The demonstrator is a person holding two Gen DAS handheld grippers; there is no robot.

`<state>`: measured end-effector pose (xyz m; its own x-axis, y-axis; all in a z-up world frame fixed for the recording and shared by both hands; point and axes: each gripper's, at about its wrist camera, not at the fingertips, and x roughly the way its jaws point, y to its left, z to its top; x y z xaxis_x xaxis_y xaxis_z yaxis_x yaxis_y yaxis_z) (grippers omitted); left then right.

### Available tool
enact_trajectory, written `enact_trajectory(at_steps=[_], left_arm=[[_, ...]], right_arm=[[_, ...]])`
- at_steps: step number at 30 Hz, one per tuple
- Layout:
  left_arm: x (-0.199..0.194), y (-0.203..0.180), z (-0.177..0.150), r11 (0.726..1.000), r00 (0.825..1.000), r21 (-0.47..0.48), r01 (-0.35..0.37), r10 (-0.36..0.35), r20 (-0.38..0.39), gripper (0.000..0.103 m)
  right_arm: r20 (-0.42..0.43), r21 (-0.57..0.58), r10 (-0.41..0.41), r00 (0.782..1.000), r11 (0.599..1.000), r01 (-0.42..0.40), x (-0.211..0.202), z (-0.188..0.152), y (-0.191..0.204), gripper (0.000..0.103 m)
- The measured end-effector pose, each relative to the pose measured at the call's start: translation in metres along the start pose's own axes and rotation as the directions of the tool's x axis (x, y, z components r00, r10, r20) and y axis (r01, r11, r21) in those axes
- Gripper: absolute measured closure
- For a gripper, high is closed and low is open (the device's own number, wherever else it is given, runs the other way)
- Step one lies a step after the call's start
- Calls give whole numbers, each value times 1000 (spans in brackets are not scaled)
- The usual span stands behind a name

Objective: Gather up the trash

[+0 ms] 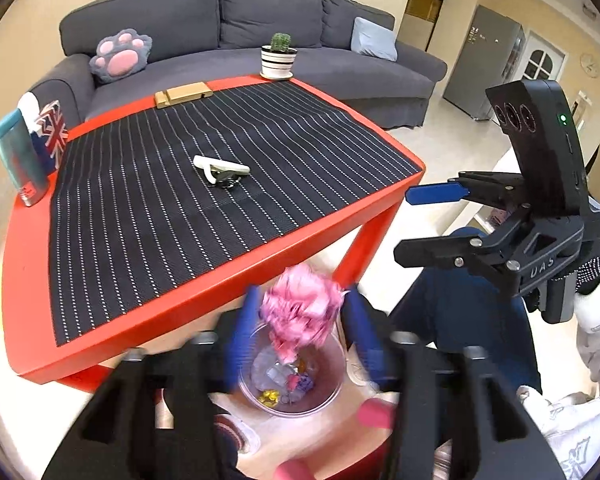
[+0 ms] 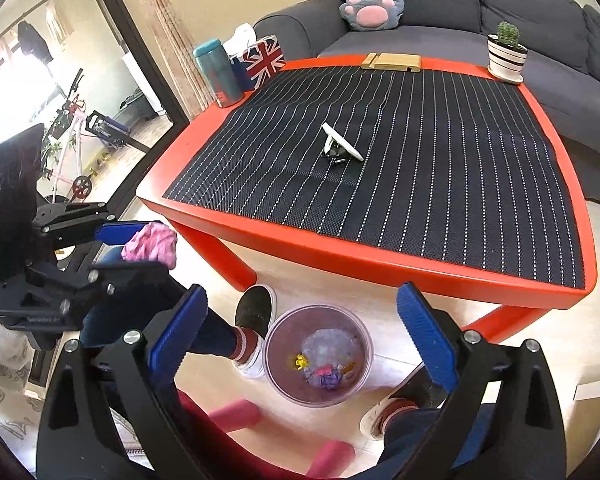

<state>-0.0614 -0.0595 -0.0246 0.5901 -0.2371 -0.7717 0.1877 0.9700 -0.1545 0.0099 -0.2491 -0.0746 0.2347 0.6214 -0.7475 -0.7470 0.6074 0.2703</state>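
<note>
My left gripper (image 1: pixel 302 292) hovers over a clear plastic bin (image 1: pixel 334 384) on the floor, in front of the red table (image 1: pixel 148 320). A crumpled pink wad (image 1: pixel 300 312), blurred, sits loose between its parted blue fingers (image 1: pixel 242 328). The right wrist view shows the same pink wad (image 2: pixel 150 244) at the tips of the left gripper (image 2: pixel 166 246). My right gripper (image 2: pixel 302 292) stands wide open above the bin (image 2: pixel 278 344) with nothing between its fingers. Several wrappers (image 2: pixel 328 364) lie in the bin. A small white and black object (image 2: pixel 340 146) lies mid-table on the striped mat (image 2: pixel 460 184).
Along the table's far edge stand a teal tumbler (image 2: pixel 216 72), a Union Jack tissue box (image 2: pixel 260 60), a wooden block (image 2: pixel 392 61) and a potted cactus (image 2: pixel 506 56). A grey sofa (image 2: pixel 420 8) stands behind. A person's feet (image 2: pixel 252 312) flank the bin.
</note>
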Motion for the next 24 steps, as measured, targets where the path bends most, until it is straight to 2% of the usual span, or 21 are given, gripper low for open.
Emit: enact_trajectory(at_steps=[1,2,6,24], left_arm=[[-1,0,0,1000,1000,-4,-2,2,10,21],[-2,2,-1,1000,1000,-15,-5,5,28,14],[-3,7,0,999,999,-45,-16,17,39,12],[-6,14,-1,996,998,-76,-34,38,51,9]], right_arm=[[1,1,0,1000,1000,0,0,1,-1,9],[3,1,-1,1000,1000,1,-1,0,-1,9],[3,1,-2,1000,1000,2,0,0,-1,9],[-2,1,15,1000,1000,-15,3,-2,1,9]])
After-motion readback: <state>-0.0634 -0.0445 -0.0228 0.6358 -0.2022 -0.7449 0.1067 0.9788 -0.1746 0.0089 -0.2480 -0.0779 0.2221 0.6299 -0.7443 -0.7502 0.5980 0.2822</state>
